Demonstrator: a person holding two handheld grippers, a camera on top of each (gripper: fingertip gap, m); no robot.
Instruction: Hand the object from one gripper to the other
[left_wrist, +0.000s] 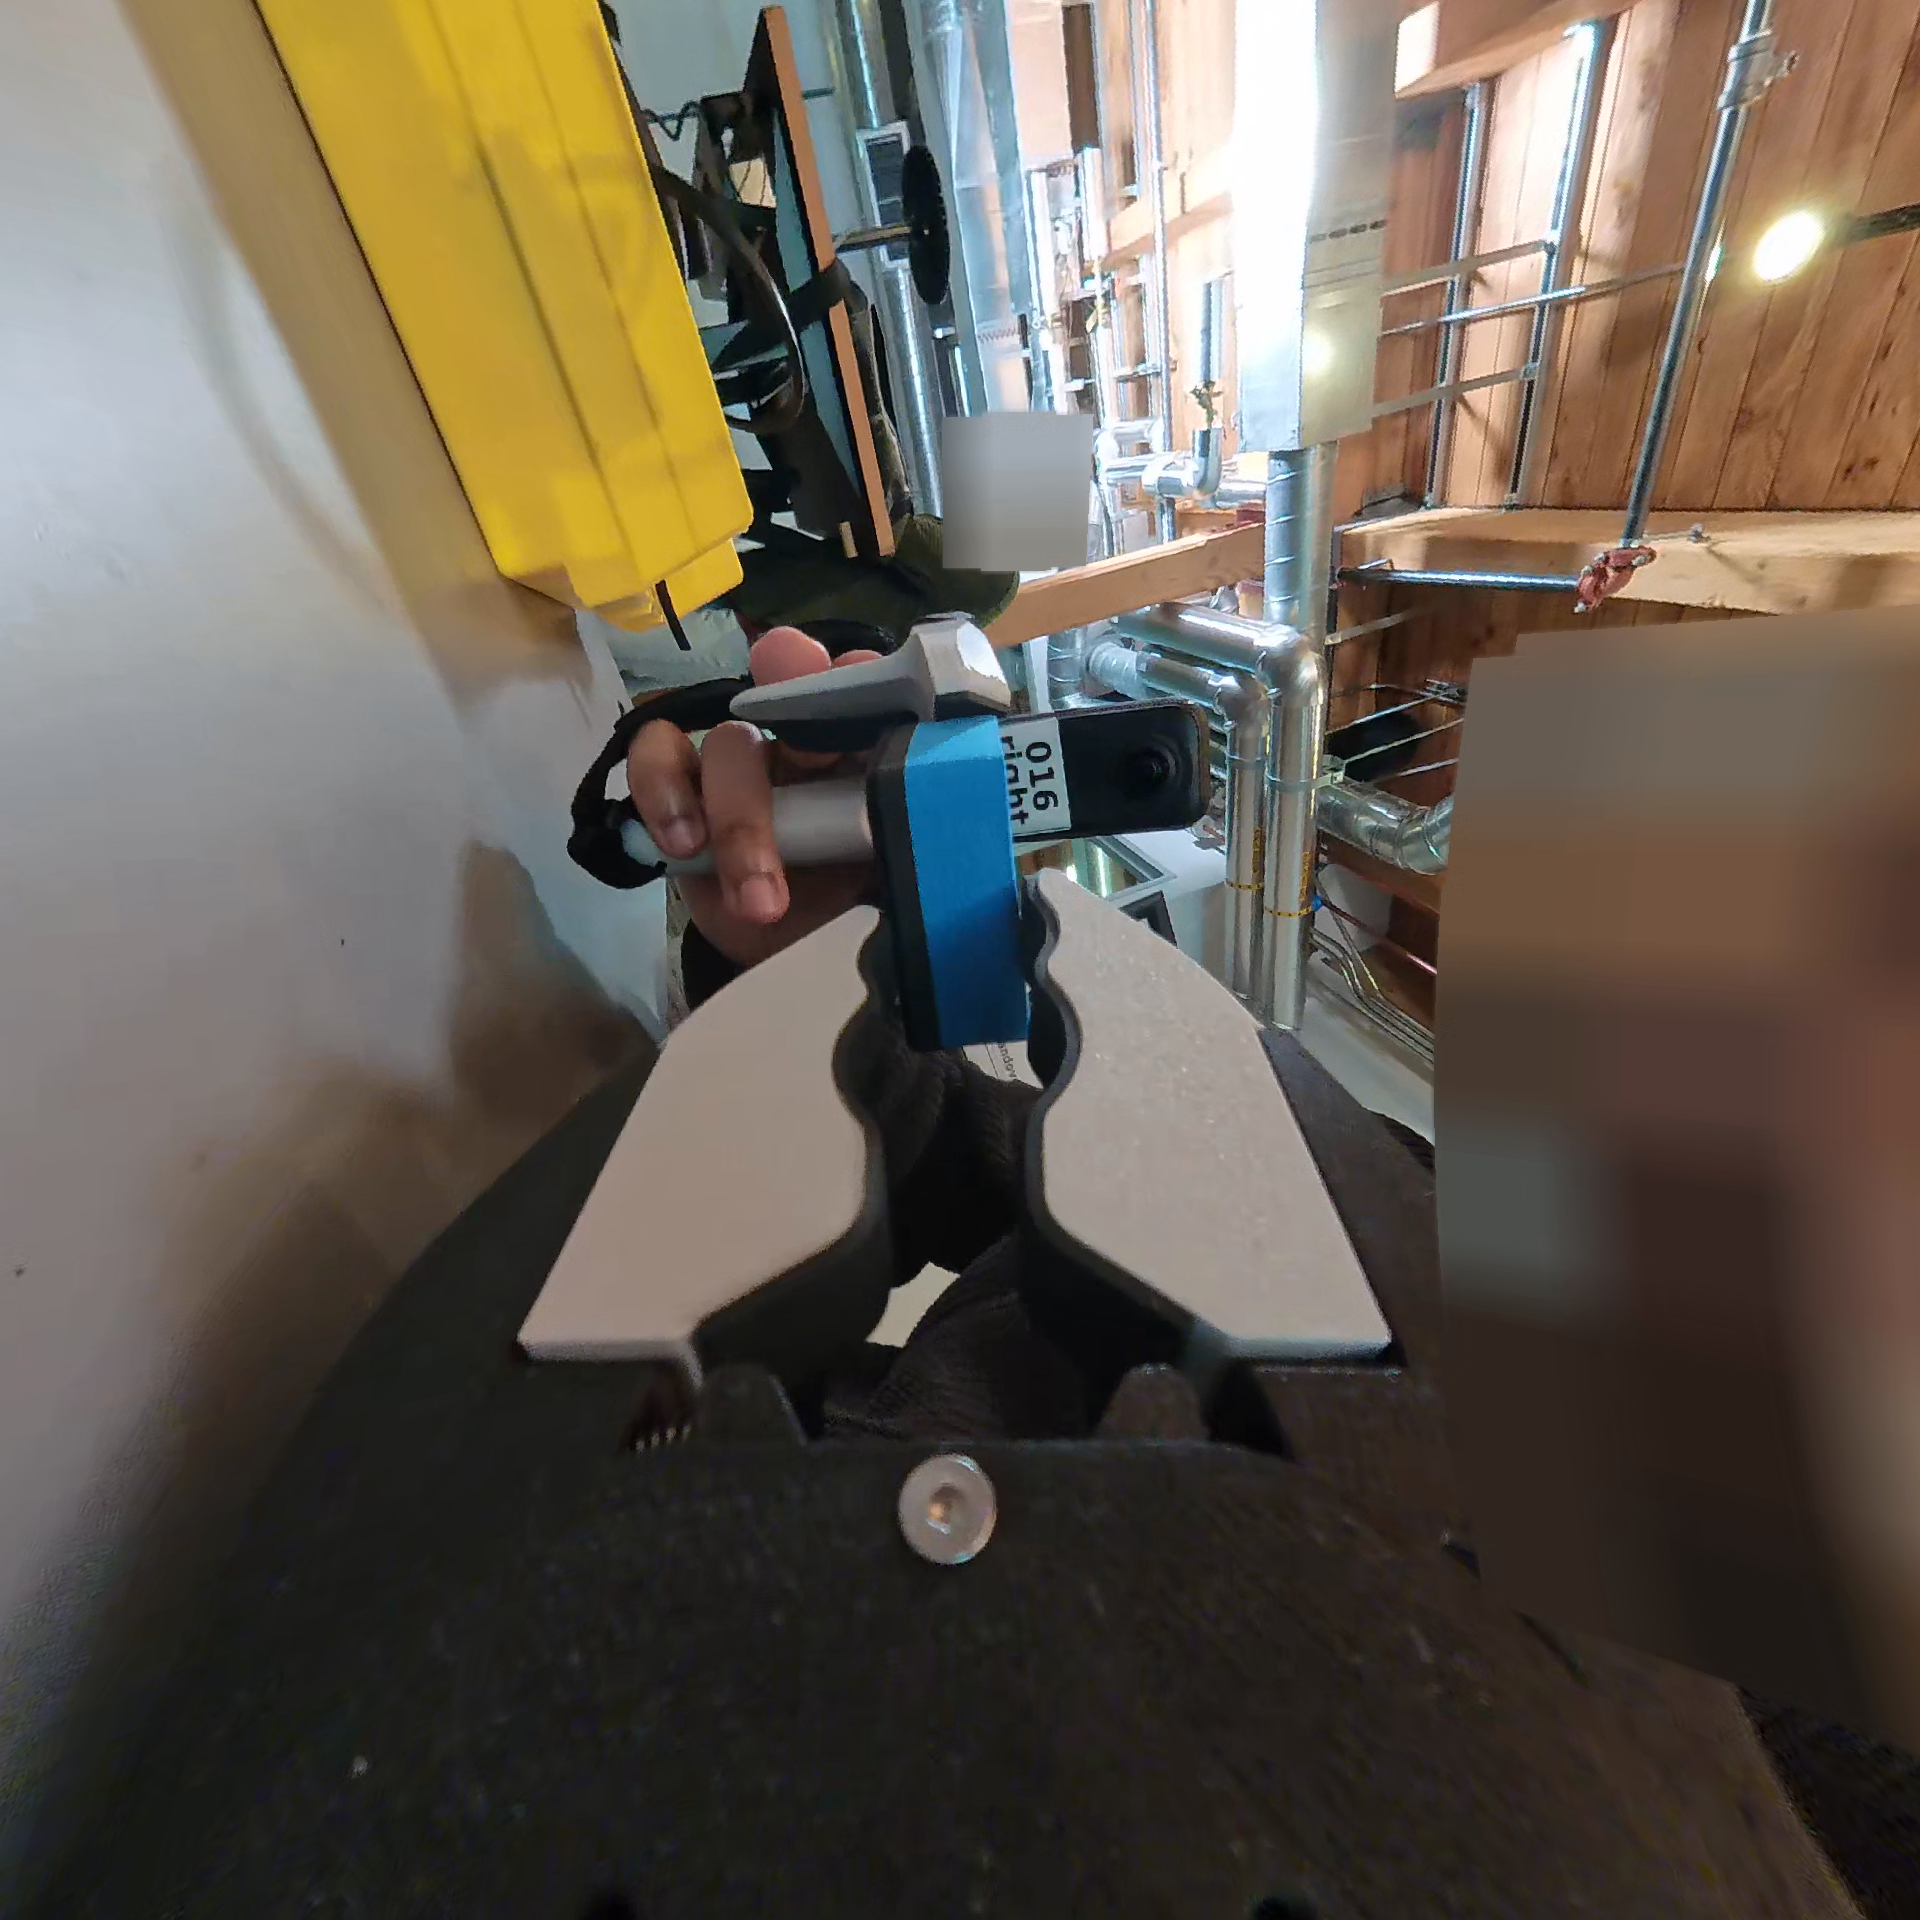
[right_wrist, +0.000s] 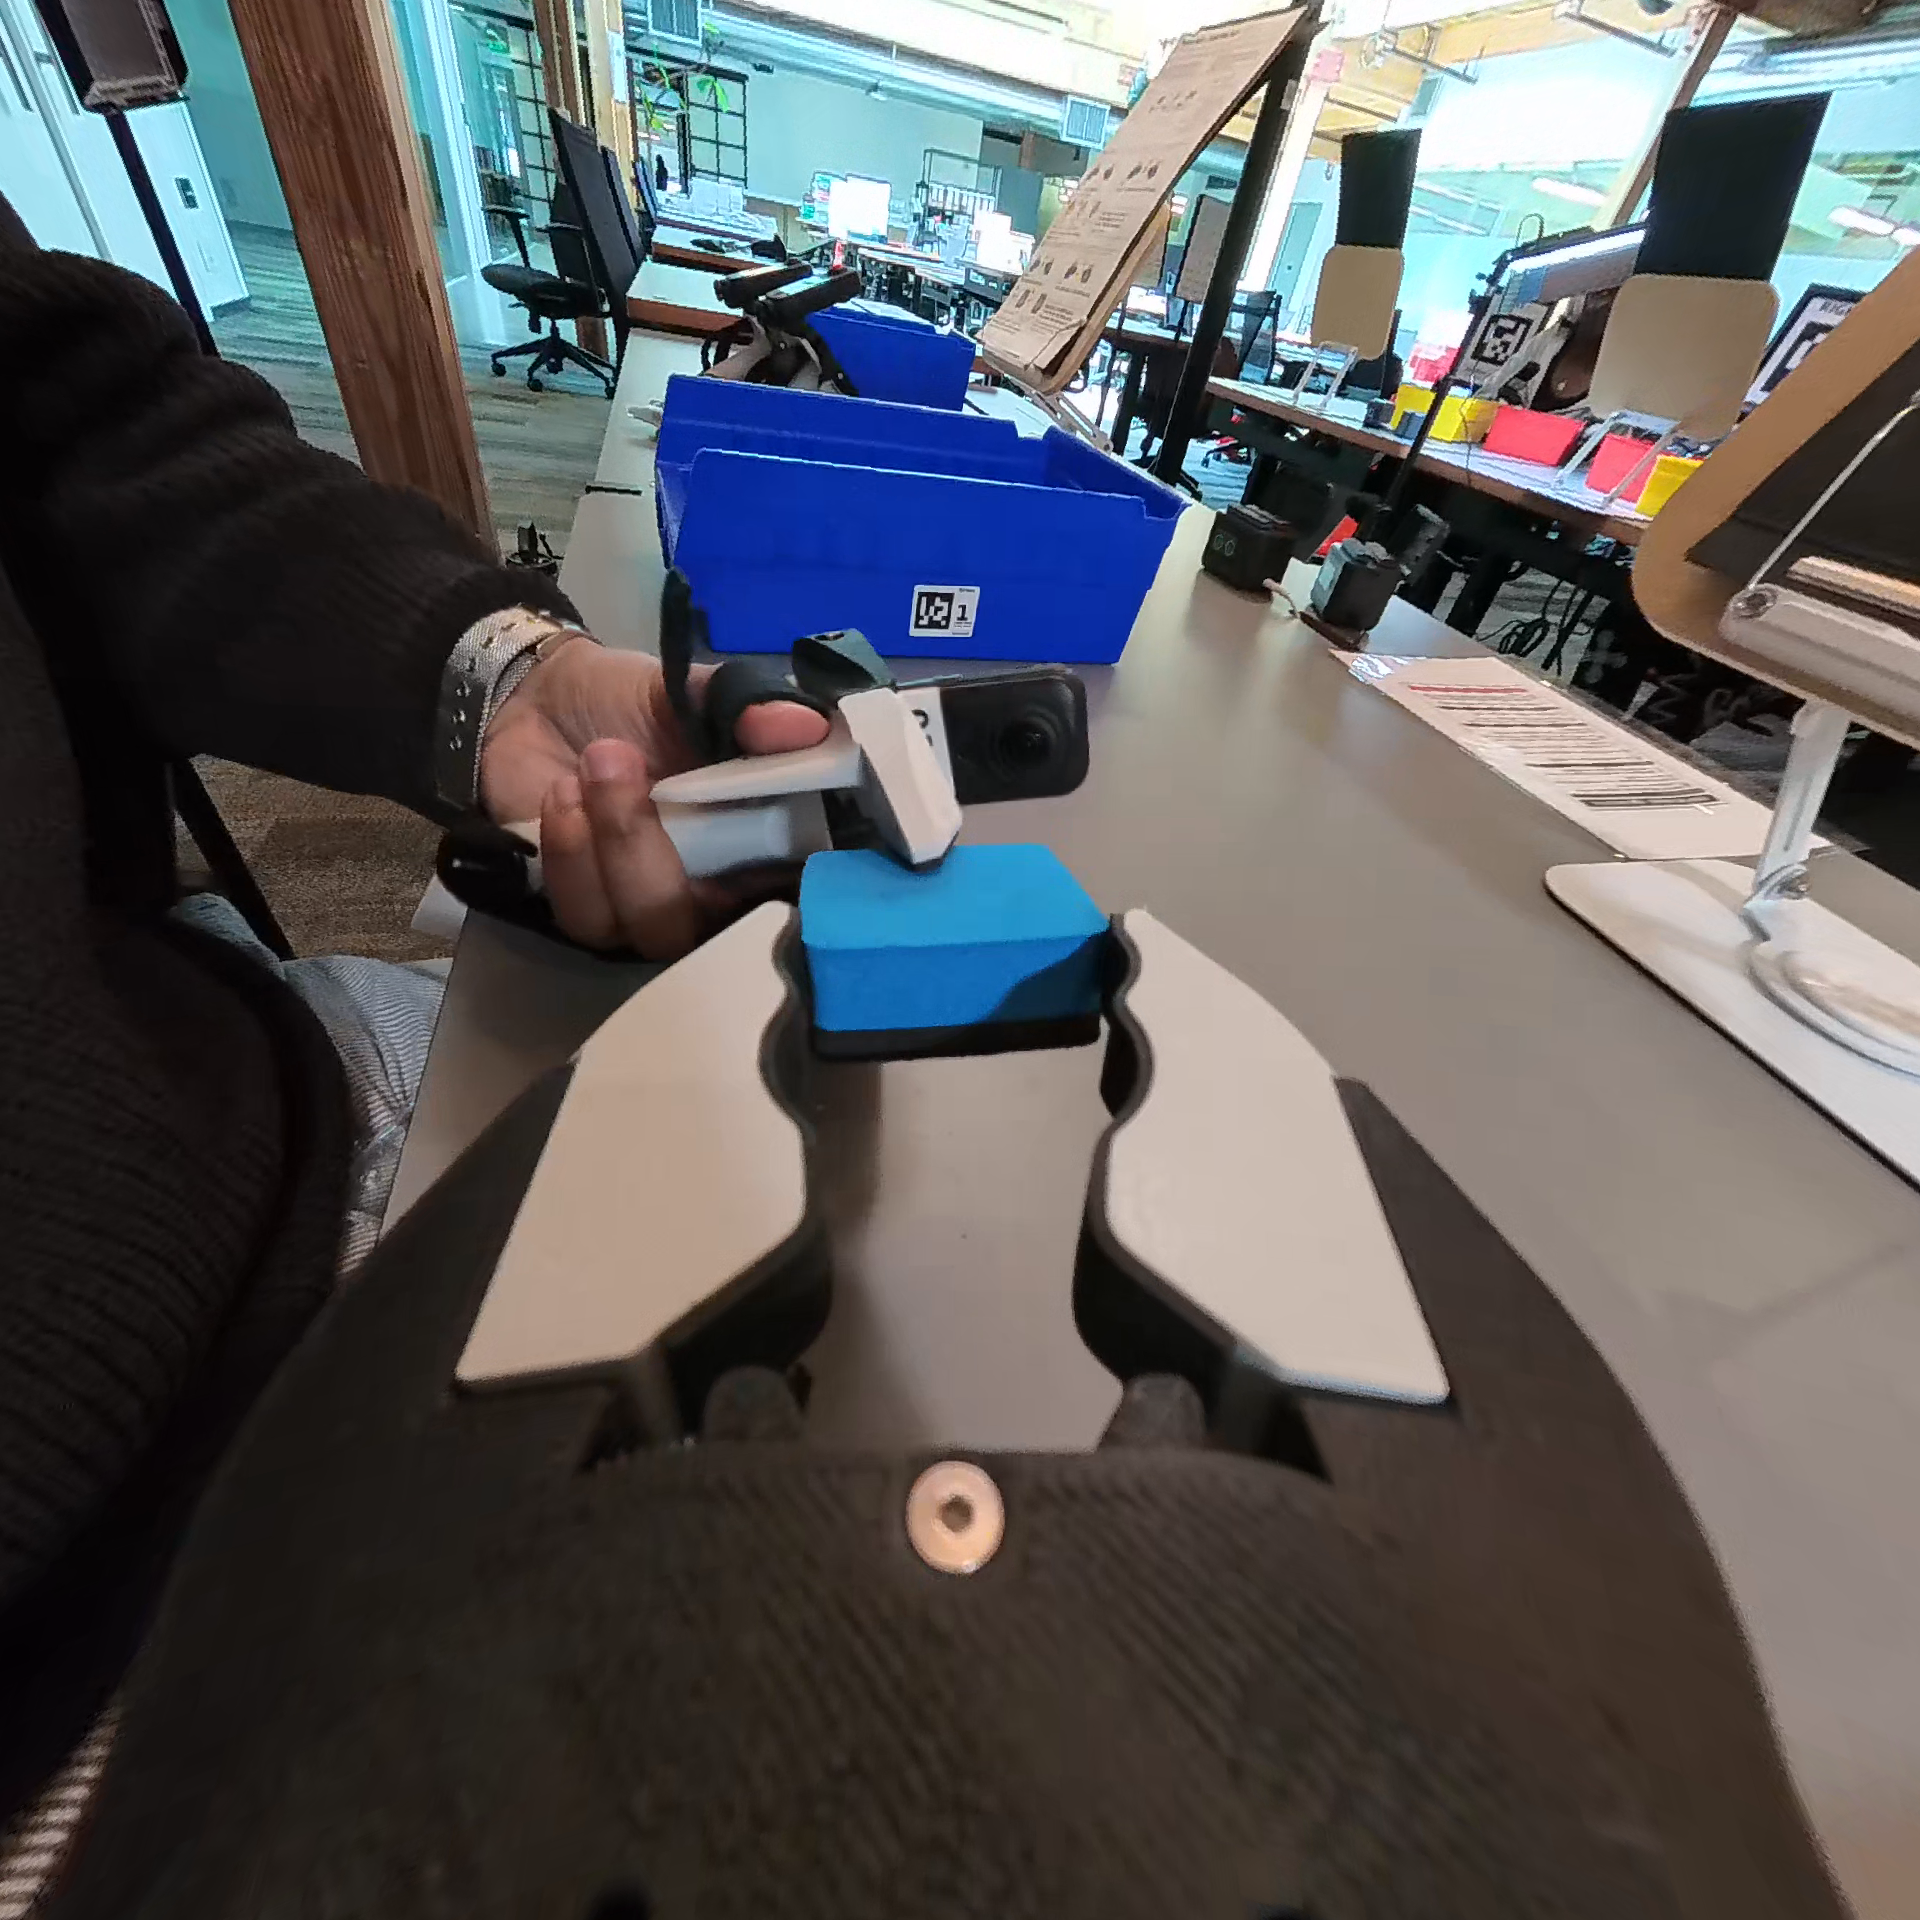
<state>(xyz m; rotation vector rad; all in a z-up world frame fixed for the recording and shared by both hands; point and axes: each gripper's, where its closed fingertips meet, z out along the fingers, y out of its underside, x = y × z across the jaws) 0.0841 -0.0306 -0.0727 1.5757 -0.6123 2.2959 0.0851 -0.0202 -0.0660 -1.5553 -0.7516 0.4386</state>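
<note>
While the grey desk stretches ahead with a blue bin on it, both grippers meet on one blue block (black underside): the right gripper pinches its sides, and the left gripper has its jaws around it too.

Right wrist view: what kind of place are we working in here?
Probably an open-plan workshop or lab office: long grey work tables, a blue plastic storage bin with a printed marker tag, black swivel office chairs, and red and yellow parts bins behind.
</note>
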